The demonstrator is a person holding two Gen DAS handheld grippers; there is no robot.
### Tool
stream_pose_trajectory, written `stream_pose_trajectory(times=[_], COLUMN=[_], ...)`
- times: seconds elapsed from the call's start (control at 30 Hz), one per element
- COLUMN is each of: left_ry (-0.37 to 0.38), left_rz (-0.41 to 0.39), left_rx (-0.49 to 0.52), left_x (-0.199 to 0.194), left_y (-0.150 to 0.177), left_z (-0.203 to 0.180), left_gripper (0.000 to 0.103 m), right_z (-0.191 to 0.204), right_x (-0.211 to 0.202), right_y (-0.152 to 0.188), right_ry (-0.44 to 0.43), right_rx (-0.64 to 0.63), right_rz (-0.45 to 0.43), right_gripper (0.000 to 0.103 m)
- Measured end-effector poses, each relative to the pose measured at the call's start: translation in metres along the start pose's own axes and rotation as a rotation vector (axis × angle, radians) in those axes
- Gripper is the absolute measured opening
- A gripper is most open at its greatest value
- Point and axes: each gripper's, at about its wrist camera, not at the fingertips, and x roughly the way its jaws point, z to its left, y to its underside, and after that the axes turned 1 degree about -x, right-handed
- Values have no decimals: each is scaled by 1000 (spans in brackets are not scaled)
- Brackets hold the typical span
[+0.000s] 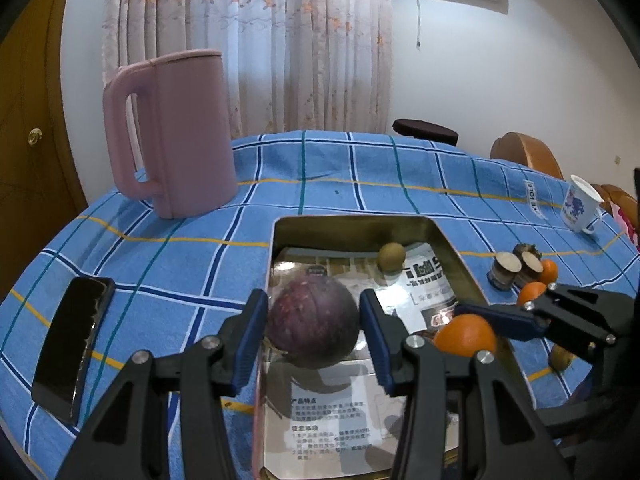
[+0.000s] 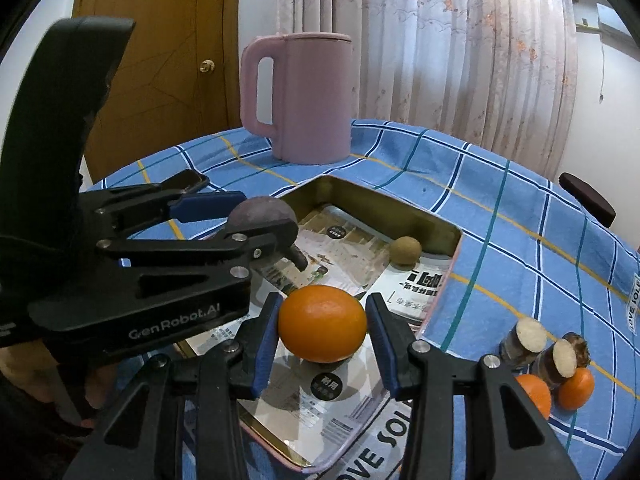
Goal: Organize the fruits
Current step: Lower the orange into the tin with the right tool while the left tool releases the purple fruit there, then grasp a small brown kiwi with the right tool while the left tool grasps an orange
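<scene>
My left gripper (image 1: pixel 313 322) is shut on a dark purple round fruit (image 1: pixel 313 330) and holds it over the shiny metal tray (image 1: pixel 280 236). My right gripper (image 2: pixel 322 330) is shut on an orange (image 2: pixel 322 328) over the tray's near end (image 2: pixel 440 220); that orange also shows in the left wrist view (image 1: pixel 466 336). A small brown-green kiwi (image 1: pixel 391 257) lies in the tray's far corner, and it shows in the right wrist view (image 2: pixel 405 252). Two more oranges (image 2: pixel 576 388) and cut yam pieces (image 2: pixel 524 340) lie on the cloth right of the tray.
A pink kettle (image 1: pixel 176 132) stands at the back left on the blue checked tablecloth (image 1: pixel 360 168). A black phone (image 1: pixel 74 344) lies left of the tray. A white mug (image 1: pixel 580 204) stands far right. Another kiwi (image 1: pixel 560 358) lies near the right edge.
</scene>
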Motion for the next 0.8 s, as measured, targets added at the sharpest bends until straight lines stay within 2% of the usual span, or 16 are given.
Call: stream_pose_trajectory(times=[0.03, 0.07, 0.1, 0.13, 0.17, 0.2, 0.27, 0.4, 0.6, 0.8], left_ry=[0, 5, 6, 6, 3, 2, 10, 33, 72, 91], left_rz=[-11, -27, -44, -57, -80, -93, -113, -132, -130, -93], left_rx=[5, 11, 17, 18, 18, 15, -7, -36, -22, 2], left_x=[-2, -6, -11, -15, -21, -25, -34, -44, -46, -40], left_y=[-1, -1, -2, -2, -3, -3, -5, -5, 0, 5], left_z=[-1, -2, -3, -3, -4, -3, 1, 2, -19, -43], left_gripper=[51, 57, 69, 75, 84, 91, 98, 98, 98, 98], right_z=[1, 2, 3, 2, 2, 1, -3, -22, -73, -93], right_x=[0, 0, -1, -2, -4, -7, -17, -49, -95, -95], right_y=[0, 0, 0, 0, 1, 1, 4, 19, 55, 72], right_ry=[1, 8, 12, 12, 9, 7, 17, 69, 226, 208], right_rx=[-2, -4, -2, 1, 9, 15, 18, 34, 131, 196], right_rz=[1, -4, -11, -17, -23, -30, -42, -64, -27, 26], right_gripper=[45, 48, 52, 60, 63, 63, 63, 63, 64, 63])
